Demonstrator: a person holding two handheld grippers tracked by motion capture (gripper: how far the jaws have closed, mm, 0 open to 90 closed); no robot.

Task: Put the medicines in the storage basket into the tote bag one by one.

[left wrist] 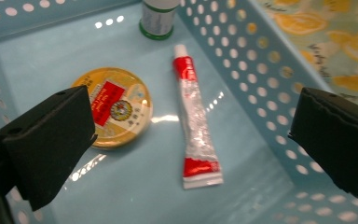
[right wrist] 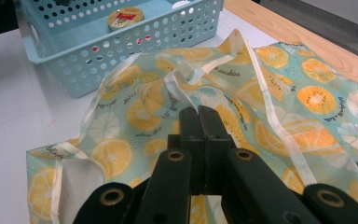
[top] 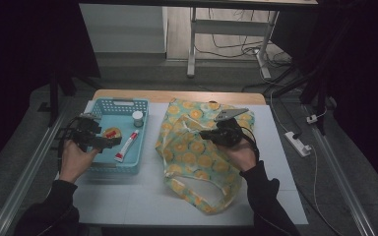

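High view: one blue basket (top: 94, 166) lies left on the table, one fruit-print bag (top: 197, 167) right of it. The left gripper (top: 109, 142) hovers over the basket; the right gripper (top: 205, 133) sits on the bag.

Left gripper view: jaws wide apart, empty, above one round tin (left wrist: 121, 106), one red-and-white tube (left wrist: 193, 119) and one small bottle (left wrist: 157, 17). The tin looks light and stiff, best pinched across its rim; the tube is soft.

Right gripper view: jaws closed, apparently pinching the bag's limp, thin cloth (right wrist: 135, 112).
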